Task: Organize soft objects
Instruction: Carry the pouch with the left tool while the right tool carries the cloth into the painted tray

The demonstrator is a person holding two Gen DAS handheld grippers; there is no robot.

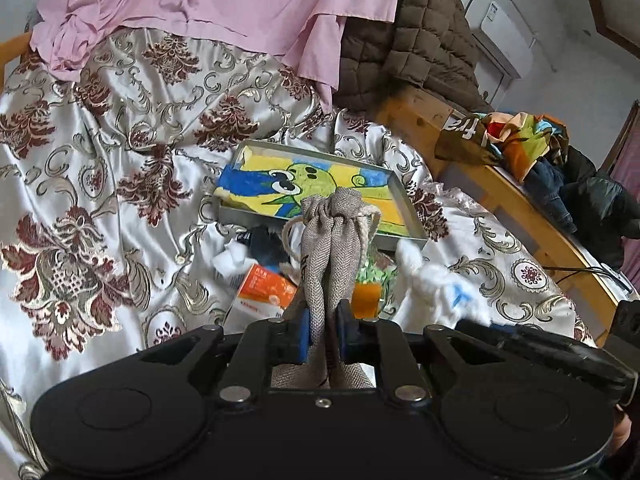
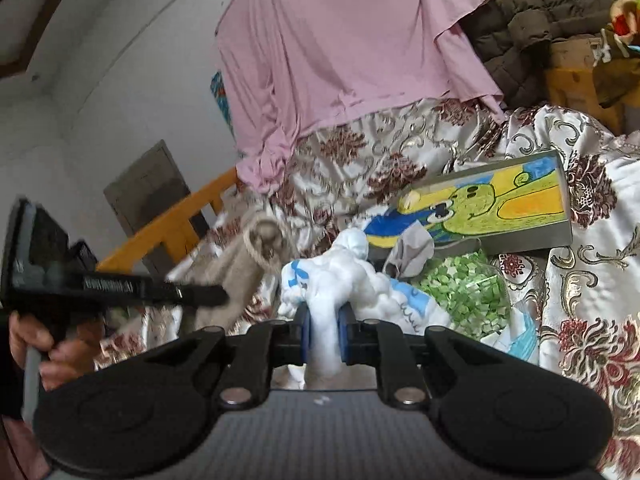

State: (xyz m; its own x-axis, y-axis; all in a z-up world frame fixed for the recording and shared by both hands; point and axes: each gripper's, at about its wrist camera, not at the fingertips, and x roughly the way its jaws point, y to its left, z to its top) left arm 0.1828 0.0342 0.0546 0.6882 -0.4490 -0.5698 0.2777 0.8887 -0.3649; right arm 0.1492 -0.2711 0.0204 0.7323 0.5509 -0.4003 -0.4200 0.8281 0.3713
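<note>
Bed scene, silky floral bedspread (image 1: 120,168) all rumpled. Left gripper (image 1: 322,330) is clamped on a grey burlap drawstring pouch (image 1: 334,240); blue pads press the cloth from both sides, pouch sticks up ahead of the fingers, cord loops at its gathered neck. The pouch hangs above the clutter, not resting on the bedspread. In the right wrist view the same pouch (image 2: 256,256) is blurred at left, with the left gripper's black body and the person's hand (image 2: 44,344) on the handle.

Right gripper (image 2: 323,334) is clamped on a white cotton wad (image 2: 344,280) with blue print on its wrapper; pads squeeze a narrow neck of it, the rest bulges out in front. From the left wrist view the wad (image 1: 432,276) shows to the right of the pouch.

Just past both: a shallow metal tray (image 1: 408,216) with a yellow, blue and green cartoon drawing lying in it, flat on the bedspread. Near it a clear bag of green bits (image 2: 464,296), right of the wad. An orange and white carton (image 1: 266,292) lies left of the pouch, partly hidden.

Behind: pink cloth (image 1: 224,4) draped over the far end of the bed, brown quilted jacket (image 1: 424,40) beside it, wooden bed frame (image 1: 520,200) on the right with colourful clothes (image 1: 520,140) piled on the rail.
</note>
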